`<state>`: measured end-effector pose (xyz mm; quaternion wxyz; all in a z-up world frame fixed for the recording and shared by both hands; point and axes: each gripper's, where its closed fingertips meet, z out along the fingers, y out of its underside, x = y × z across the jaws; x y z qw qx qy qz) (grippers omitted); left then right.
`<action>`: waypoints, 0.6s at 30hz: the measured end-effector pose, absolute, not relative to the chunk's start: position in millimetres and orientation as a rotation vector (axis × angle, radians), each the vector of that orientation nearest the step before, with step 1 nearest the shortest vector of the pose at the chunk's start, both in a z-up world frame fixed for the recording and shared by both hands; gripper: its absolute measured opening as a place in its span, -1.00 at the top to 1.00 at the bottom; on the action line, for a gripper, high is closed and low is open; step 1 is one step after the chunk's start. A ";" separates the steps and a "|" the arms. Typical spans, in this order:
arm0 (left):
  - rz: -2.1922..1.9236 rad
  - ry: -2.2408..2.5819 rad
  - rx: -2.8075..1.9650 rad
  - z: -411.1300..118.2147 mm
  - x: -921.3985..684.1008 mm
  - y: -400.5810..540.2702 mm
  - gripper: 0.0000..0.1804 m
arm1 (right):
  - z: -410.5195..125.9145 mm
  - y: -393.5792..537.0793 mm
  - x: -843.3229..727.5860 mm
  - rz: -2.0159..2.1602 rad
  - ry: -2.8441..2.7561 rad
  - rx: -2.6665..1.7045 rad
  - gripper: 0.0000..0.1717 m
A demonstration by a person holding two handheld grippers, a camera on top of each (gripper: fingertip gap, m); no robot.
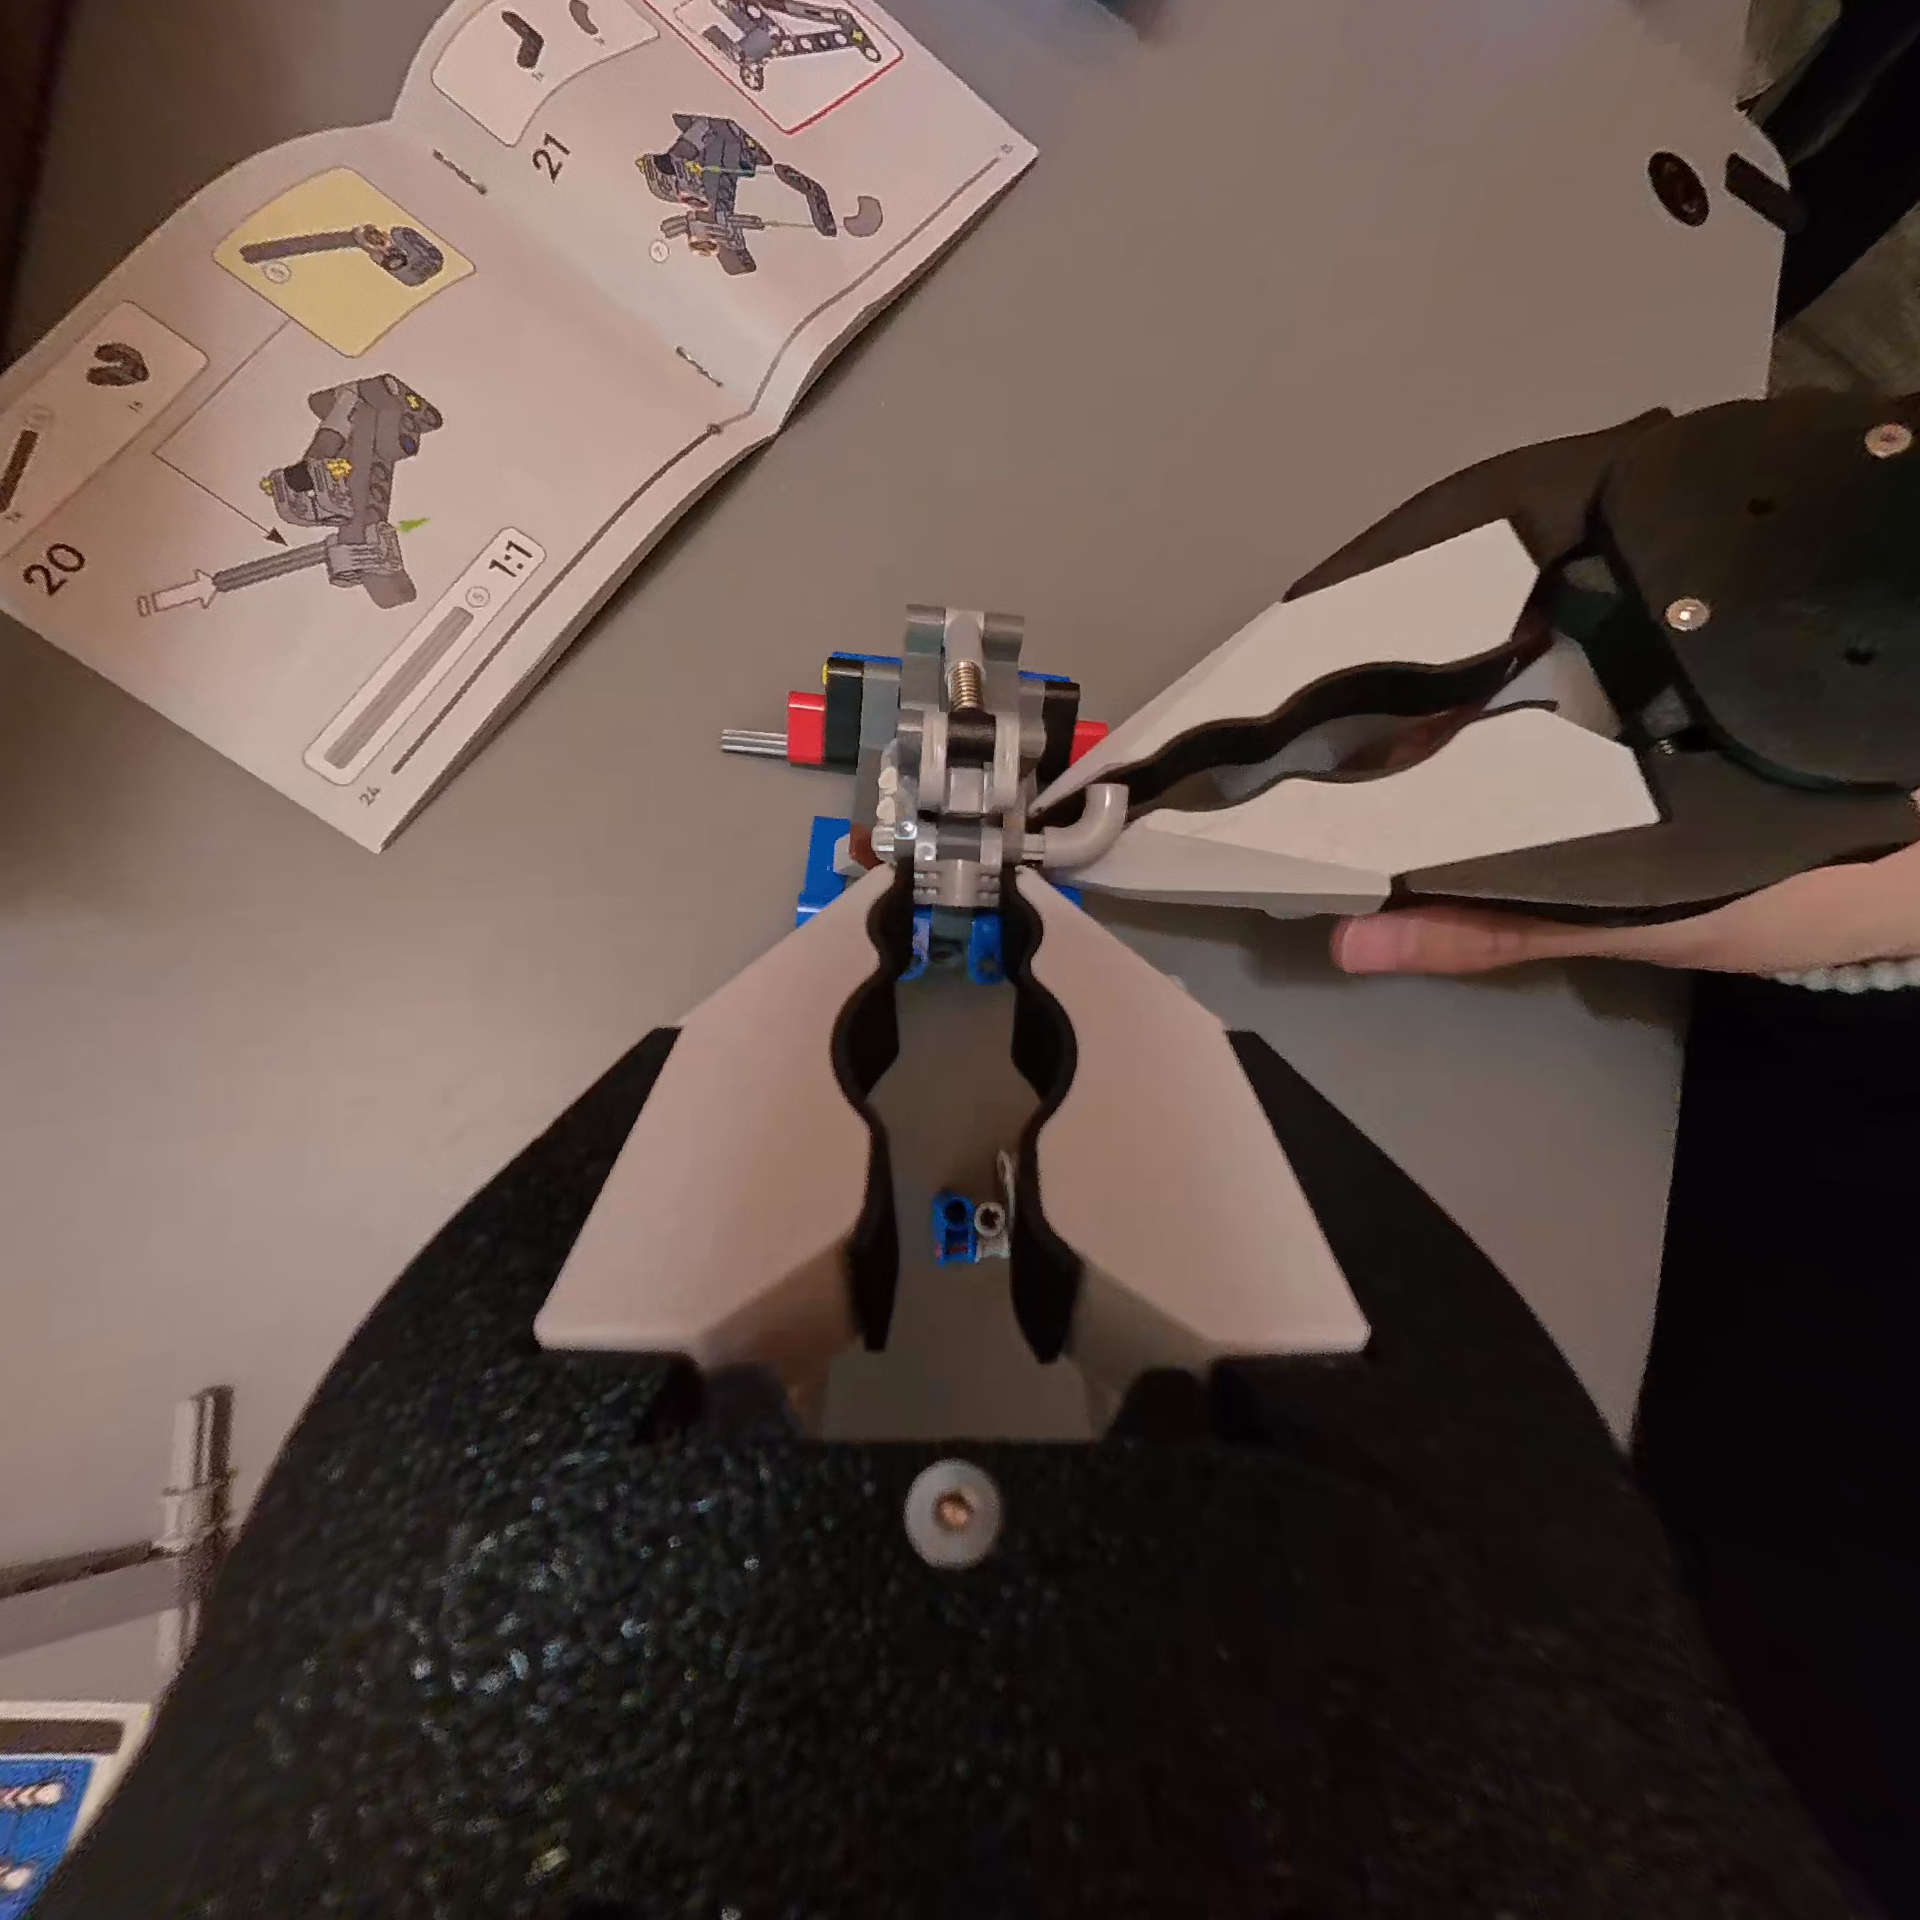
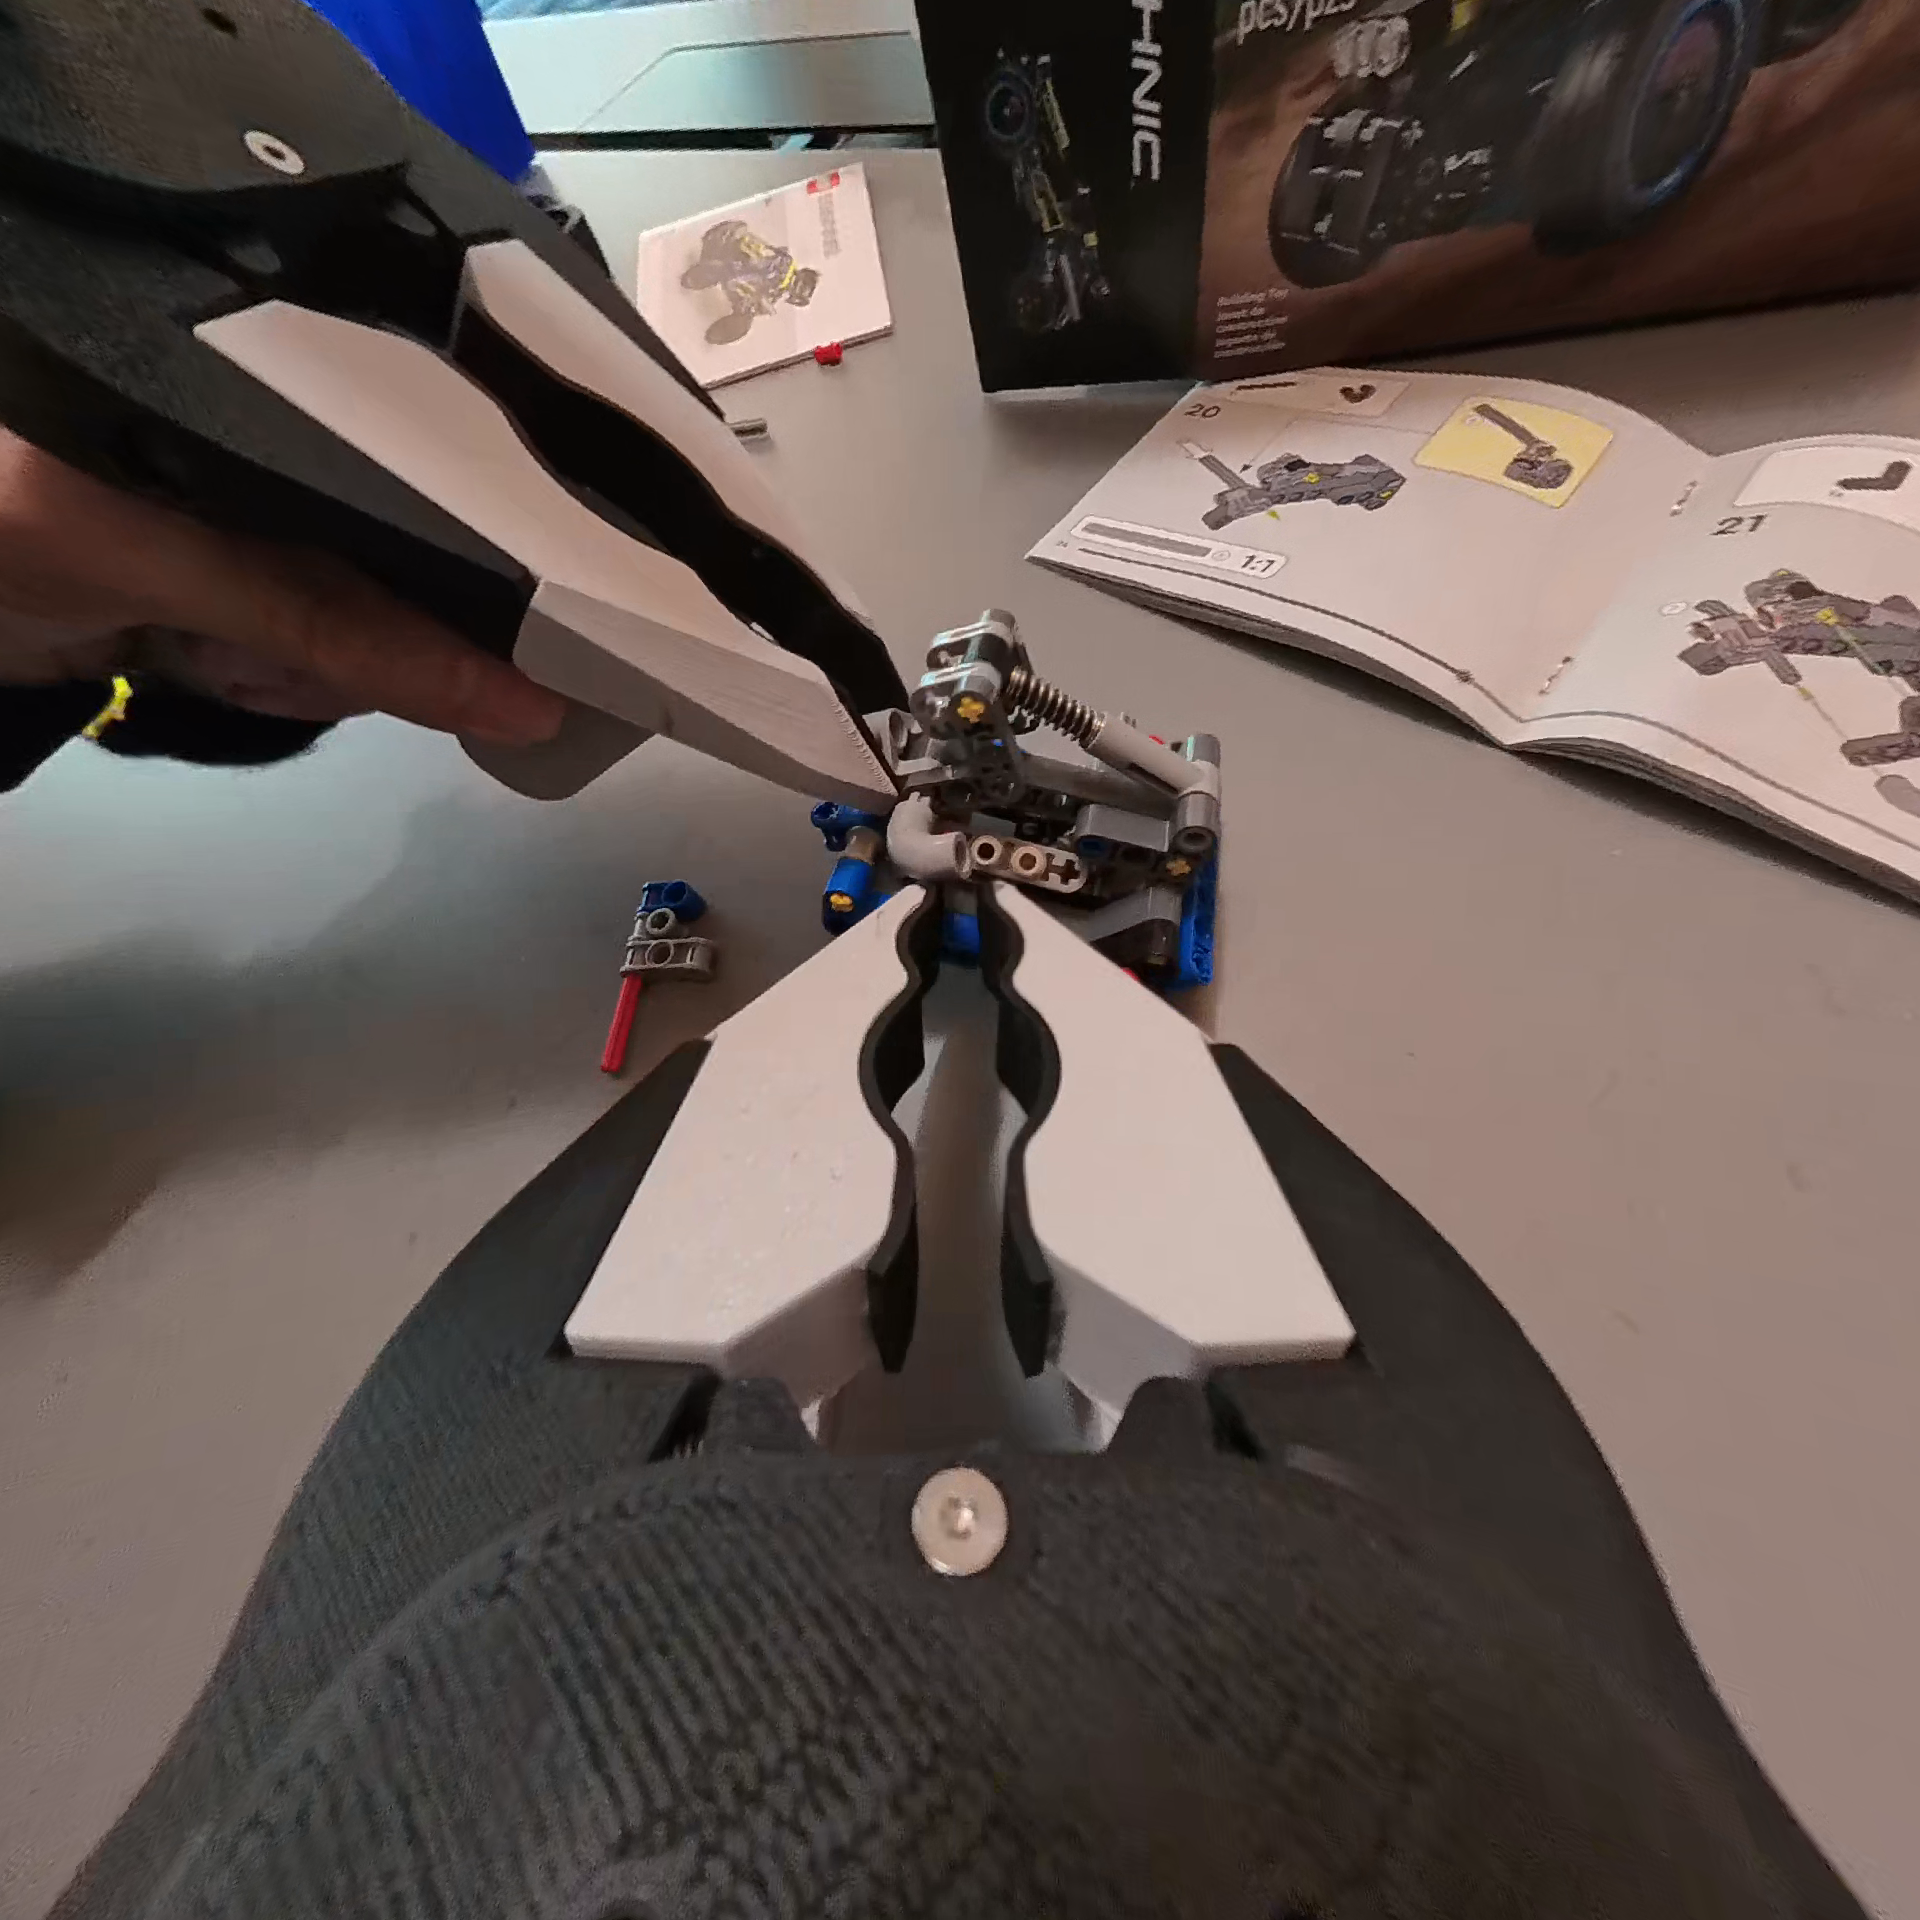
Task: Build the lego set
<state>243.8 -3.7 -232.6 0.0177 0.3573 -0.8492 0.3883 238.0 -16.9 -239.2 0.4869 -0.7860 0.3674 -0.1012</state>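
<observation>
Roughly, by line:
Surface: matte grey tabletop, open paper instruction booklet, dark printed cardboard box behind.
Model: grey-and-blue plastic brick assembly, mid-table.
Left gripper: clamped on assembly's grey base.
Right gripper: seemingly pinching curved light-grey tube piece.

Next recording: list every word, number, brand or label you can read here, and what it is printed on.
I don't copy out writing; these are the things that bear it:
Open instruction booklet: step numbers, a page number, a scale mark.
Dark product box: brand lettering, small print, partly cut off.
Small closed leaflet: too small to read.
Blue and white sheet: blurred.
Brick model: no writing seen.
</observation>
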 end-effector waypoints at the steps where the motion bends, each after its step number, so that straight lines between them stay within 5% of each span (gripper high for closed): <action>1: 1.212 -2.627 1.120 -232.4 243.9 -4.4 0.86 | -239.1 -18.0 238.4 -0.254 0.900 -1.909 0.95; 9: 1.266 -2.644 1.171 -231.6 244.1 -8.8 0.86 | -238.0 -20.9 235.4 -0.081 0.989 -1.807 0.81; 18: 1.305 -2.680 1.202 -230.8 246.2 -11.8 0.86 | -237.3 -21.3 236.4 -0.090 1.013 -1.784 0.90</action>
